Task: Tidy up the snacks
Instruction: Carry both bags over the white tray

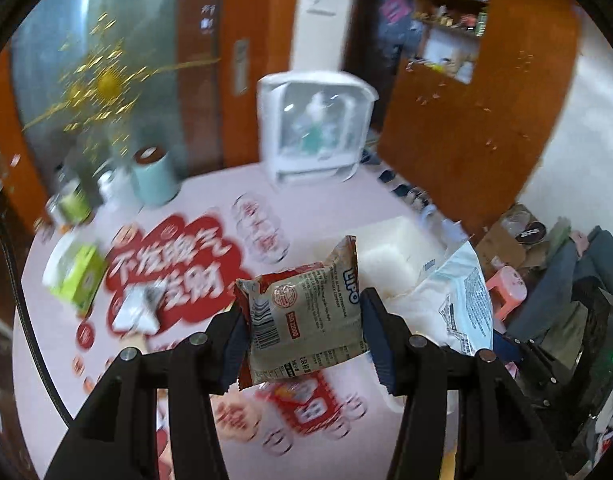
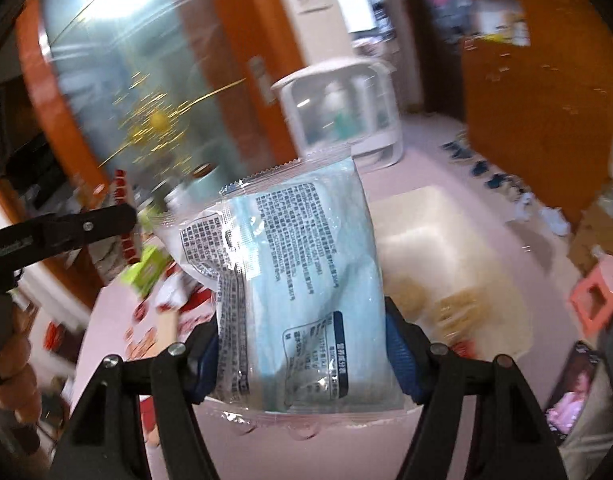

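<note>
Both held aloft: left hand-held gripper (image 1: pixel 302 332) pinching a Lipo snack packet (image 1: pixel 306 312); right hand-held gripper (image 2: pixel 302 356) pinching a pale-blue pouch (image 2: pixel 302 280) above the pink worktop (image 1: pixel 326 200).

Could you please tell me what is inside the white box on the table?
The white box shows pale inner walls and blurred yellowish shapes low down; what they are cannot be told. The blue packet held in the right gripper covers its left part.
</note>
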`<state>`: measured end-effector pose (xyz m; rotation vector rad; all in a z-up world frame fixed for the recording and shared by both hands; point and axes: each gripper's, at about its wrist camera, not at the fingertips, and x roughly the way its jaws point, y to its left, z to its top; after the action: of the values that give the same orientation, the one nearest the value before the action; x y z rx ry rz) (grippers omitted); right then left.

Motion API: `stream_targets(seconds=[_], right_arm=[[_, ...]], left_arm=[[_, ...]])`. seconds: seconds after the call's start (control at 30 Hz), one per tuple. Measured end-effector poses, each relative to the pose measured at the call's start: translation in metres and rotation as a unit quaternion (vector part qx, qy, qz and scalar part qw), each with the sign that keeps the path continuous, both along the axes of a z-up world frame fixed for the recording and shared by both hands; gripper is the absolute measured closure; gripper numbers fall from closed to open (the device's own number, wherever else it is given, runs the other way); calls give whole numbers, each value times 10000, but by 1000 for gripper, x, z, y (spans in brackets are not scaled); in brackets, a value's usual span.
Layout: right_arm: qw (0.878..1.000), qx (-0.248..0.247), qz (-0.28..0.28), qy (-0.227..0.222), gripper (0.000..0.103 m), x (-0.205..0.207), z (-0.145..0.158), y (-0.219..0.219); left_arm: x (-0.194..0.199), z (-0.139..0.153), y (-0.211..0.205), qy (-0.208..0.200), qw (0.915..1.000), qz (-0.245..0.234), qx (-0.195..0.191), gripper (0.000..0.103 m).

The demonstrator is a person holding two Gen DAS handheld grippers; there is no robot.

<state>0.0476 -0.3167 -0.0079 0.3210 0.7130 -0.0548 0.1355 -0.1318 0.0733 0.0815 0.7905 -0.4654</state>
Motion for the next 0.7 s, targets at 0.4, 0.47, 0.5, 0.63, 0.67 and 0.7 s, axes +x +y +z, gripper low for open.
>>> stream_targets(seconds=[0.4, 0.47, 0.5, 0.63, 0.67, 0.7], right_arm=[[9927, -120, -1192, 166, 32, 10, -3, -72], [9919, -156, -1234, 239, 32, 11, -10, -77], [9917, -157, -1239, 297, 32, 14, -14, -80], [9911, -136, -1230, 492, 32, 24, -30, -86], [9908, -132, -1218, 571, 32, 27, -35, -87], [9906, -124, -1212, 623, 32, 29, -38, -88]], left_arm=[[32, -3, -122, -414, 9986, -288, 148, 51], [39, -17, -133, -287, 9989, -291, 241, 51], [43, -25, -139, -217, 9989, -296, 282, 51], [57, -56, -159, 52, 9980, -316, 537, 51], [60, -62, -160, 82, 9978, -325, 581, 51], [62, -69, -164, 109, 9972, -335, 662, 51]])
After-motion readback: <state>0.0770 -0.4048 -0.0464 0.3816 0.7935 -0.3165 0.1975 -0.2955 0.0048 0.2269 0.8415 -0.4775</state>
